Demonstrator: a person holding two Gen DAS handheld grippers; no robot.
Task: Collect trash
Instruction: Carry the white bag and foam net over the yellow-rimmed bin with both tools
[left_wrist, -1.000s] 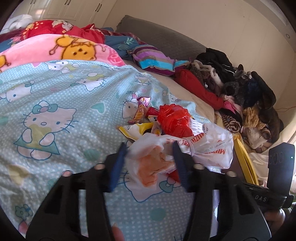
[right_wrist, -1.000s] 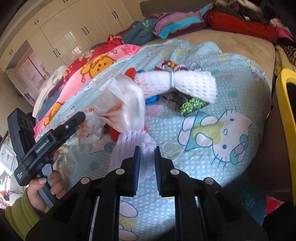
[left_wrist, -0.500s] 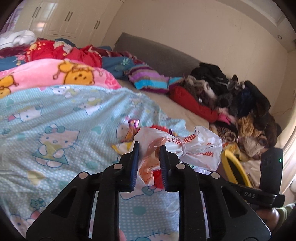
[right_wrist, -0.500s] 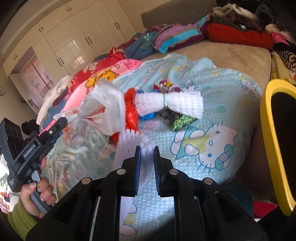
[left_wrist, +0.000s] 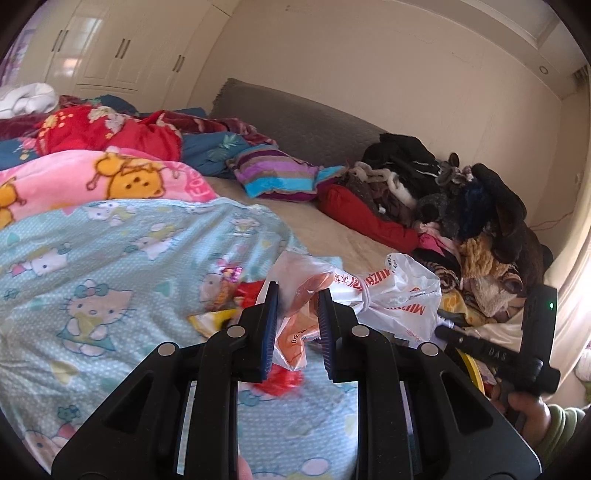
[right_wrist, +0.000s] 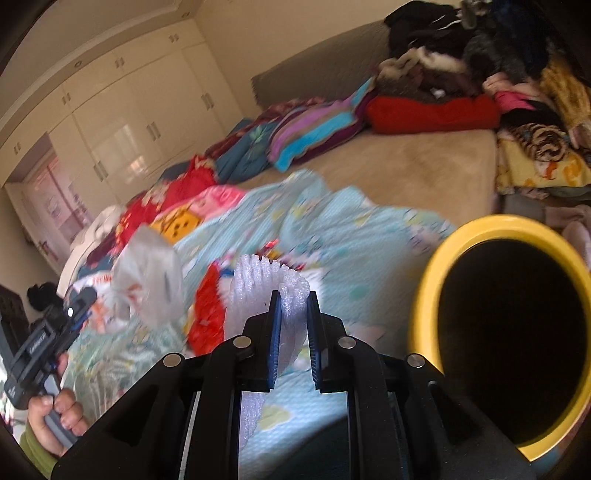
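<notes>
My left gripper (left_wrist: 297, 321) is shut on a knotted white plastic bag (left_wrist: 391, 299) with orange print, lifted off the light blue cartoon quilt (left_wrist: 110, 280). A crumpled red bag (left_wrist: 282, 380) hangs under it. Snack wrappers (left_wrist: 218, 314) lie on the quilt behind the fingers. My right gripper (right_wrist: 291, 325) is shut on a white foam net sleeve (right_wrist: 258, 280), held above the quilt's edge. A yellow-rimmed bin (right_wrist: 436, 266) with a dark opening stands just right of it. The left gripper (right_wrist: 83, 299) with its plastic bag (right_wrist: 147, 280) shows at the left of the right wrist view.
A heap of dark and red clothes (left_wrist: 443, 199) fills the bed's far right corner. A striped pillow (left_wrist: 280, 177), a pink blanket (left_wrist: 103, 181) and red bedding (left_wrist: 107, 133) lie along the back. A grey headboard (left_wrist: 295, 125) and white wardrobes (left_wrist: 110, 51) stand behind.
The left gripper's jaws closed on the plastic bag and lifted it off the quilt. The right gripper carried the foam net up and to the right, bringing the yellow bin's opening into full view.
</notes>
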